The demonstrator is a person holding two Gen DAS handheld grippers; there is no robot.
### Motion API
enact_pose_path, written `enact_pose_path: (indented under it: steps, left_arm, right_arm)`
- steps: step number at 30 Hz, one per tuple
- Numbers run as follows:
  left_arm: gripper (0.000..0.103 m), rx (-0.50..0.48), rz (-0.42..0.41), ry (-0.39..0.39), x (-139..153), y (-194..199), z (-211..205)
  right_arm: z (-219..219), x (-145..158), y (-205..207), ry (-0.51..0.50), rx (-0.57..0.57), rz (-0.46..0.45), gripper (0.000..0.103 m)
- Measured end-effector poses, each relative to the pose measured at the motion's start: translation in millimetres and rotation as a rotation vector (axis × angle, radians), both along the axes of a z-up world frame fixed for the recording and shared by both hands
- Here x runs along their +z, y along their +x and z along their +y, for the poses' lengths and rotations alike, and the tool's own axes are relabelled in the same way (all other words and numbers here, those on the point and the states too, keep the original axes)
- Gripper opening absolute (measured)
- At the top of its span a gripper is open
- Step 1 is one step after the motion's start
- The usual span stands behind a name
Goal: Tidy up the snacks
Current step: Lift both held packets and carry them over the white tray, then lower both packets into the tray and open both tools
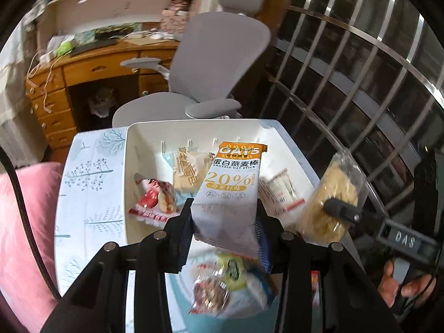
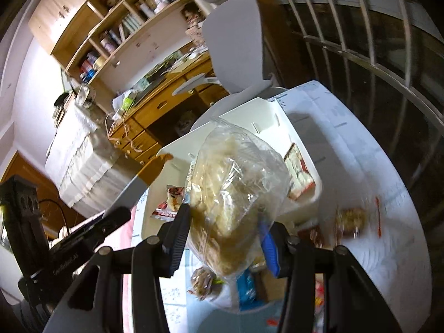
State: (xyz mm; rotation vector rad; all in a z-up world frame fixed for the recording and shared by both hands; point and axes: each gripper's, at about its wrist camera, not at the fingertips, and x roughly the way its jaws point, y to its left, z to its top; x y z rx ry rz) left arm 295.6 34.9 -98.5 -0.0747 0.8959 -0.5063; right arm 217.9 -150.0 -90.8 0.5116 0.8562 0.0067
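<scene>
1. Patterned cloth covers your table [image 1: 88, 188], a pale print of little trees.
2. White plastic, the bin [image 1: 130, 166] sits on that table at its far end, near a grey office chair [image 1: 219, 63].
3. Inside the bin you have a red wrapped snack [image 1: 155, 202], a yellow bun packet [image 1: 188, 172] and a white-and-red packet [image 1: 280, 191].
4. Your left gripper [image 1: 224, 222] is clamped on the oat bar [image 1: 233, 191], held above the bin's near edge.
5. Your right gripper [image 2: 224, 222] pinches the clear bag of pale pastry [image 2: 236, 188], also held over the bin.
6. Loose wrapped snacks [image 1: 222, 283] lie blurred on the table beneath both grippers.
</scene>
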Motion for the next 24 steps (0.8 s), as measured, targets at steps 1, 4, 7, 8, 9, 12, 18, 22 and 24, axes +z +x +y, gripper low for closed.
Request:
enact_pose_path:
  steps: [1,4,7,8,9,12,18,22,24]
  left_arm:
    - [0.038,0.020,0.009,-0.005,-4.0,5.6,-3.9]
    - [0.038,0.082,0.038,-0.018,-20.2,19.4,-12.6]
    - [0.038,0.126,0.068,-0.022,-34.1,29.6,-18.7]
    - [0.038,0.138,0.075,-0.021,-37.5,32.8,-20.4]
    - [0.038,0.148,0.081,-0.017,-41.0,35.8,-22.0]
    - [0.039,0.174,0.105,0.011,-49.0,43.9,-27.5]
    - [0.059,0.211,0.197,0.052,-63.7,55.4,-31.9]
    - [0.062,0.214,0.235,0.079,-67.2,54.8,-36.2]
    - [0.062,0.216,0.246,0.089,-66.1,53.5,-37.3]
  right_arm:
    - [-3.4,-1.7,4.5,0.000,0.011,0.003,0.048]
    - [-13.9,-12.9,22.4,-0.007,0.063,0.013,0.048]
    - [-24.9,-29.4,41.4,-0.011,0.107,0.034,0.048]
    - [-28.0,-34.0,46.4,-0.012,0.117,0.040,0.048]
    - [-29.4,-37.1,48.7,-0.013,0.122,0.044,0.048]
    - [-35.8,-47.8,59.2,0.006,0.134,0.054,0.048]
    - [-41.4,-66.2,70.3,0.054,0.155,0.096,0.056]
    - [-43.1,-68.4,70.0,0.067,0.157,0.108,0.056]
    - [-43.2,-66.7,69.0,0.066,0.157,0.112,0.056]
